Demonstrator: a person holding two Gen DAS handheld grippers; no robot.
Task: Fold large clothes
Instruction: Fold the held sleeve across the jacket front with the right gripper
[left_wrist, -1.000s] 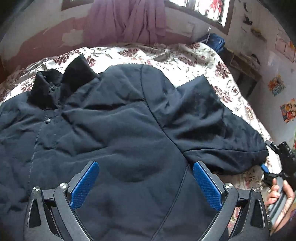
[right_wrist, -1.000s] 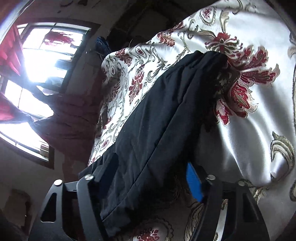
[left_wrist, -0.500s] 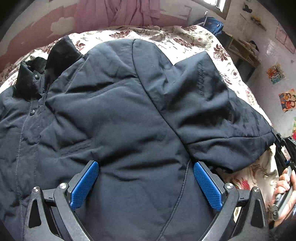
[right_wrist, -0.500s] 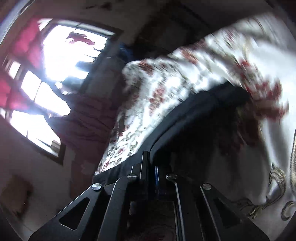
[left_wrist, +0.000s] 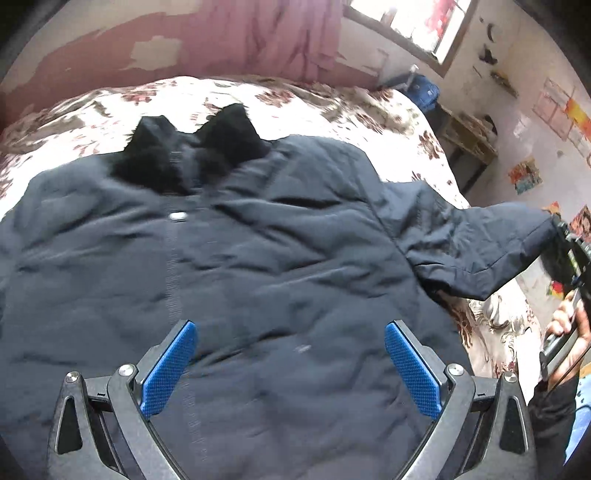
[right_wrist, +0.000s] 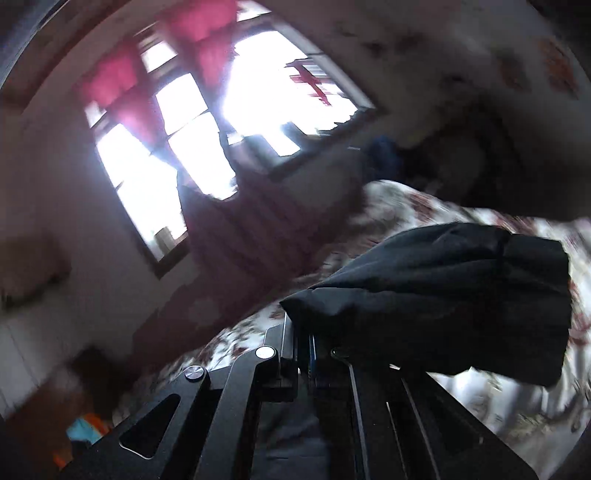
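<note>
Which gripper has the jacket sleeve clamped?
The right gripper: it is shut on the sleeve, lifting it. The left gripper hangs open over the jacket.

No readable text anywhere (wall posters (left_wrist: 524, 180) too blurred)

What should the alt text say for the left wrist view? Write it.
A dark navy jacket lies spread front-up on a floral bedspread, the open left gripper above its hem. At right, the right gripper holds the sleeve cuff lifted off the bed.
</note>
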